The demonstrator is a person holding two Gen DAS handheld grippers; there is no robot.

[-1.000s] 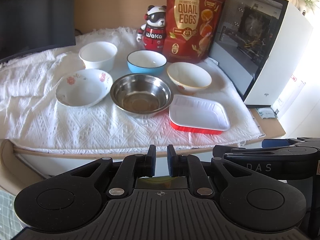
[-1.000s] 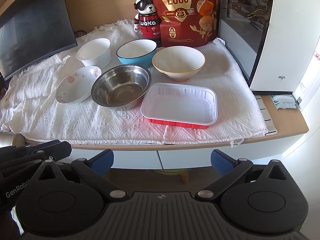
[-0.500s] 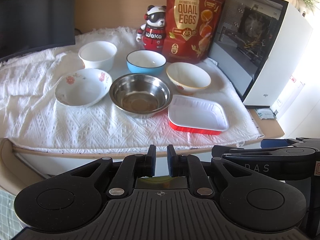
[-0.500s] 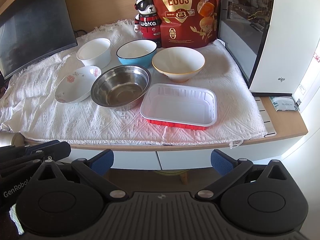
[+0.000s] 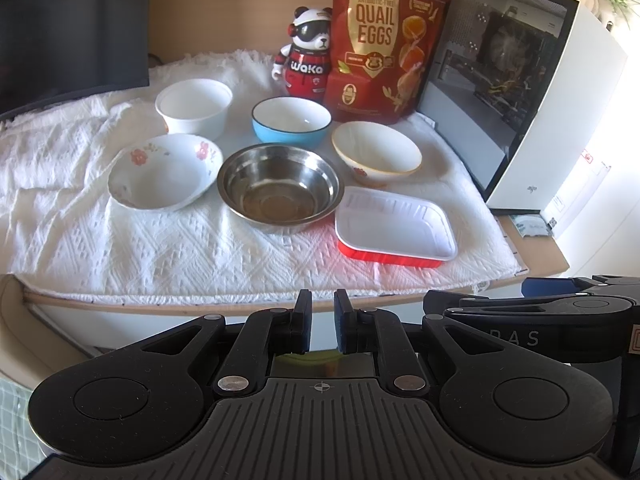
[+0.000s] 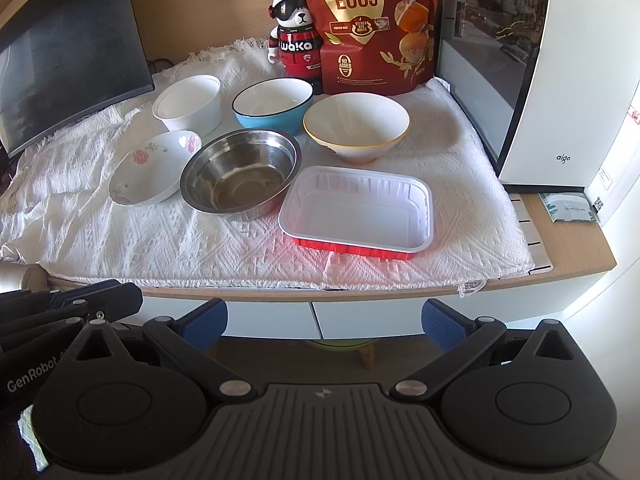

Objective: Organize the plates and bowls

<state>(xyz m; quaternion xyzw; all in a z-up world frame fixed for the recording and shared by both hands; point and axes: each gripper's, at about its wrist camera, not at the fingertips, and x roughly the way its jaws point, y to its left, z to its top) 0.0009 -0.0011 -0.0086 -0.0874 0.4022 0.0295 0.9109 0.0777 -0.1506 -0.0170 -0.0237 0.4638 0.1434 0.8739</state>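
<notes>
Nothing shifted; steel bowl (image 5: 280, 188) untouched; both grippers hover.

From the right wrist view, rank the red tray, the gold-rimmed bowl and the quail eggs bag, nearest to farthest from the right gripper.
From the open right gripper:
1. Red tray, front of the cloth, just right of the steel bowl.
2. Gold-rimmed bowl, behind the tray.
3. Quail eggs bag, upright at the back, beside the panda figure.

Background clutter, my view.
Quail-egg bag (image 6: 370, 26) at 12 o'clock, panda figure (image 6: 294, 36) touching its left; PC case (image 6: 536, 72) at 2; monitor (image 6: 68, 56) at 10.
</notes>
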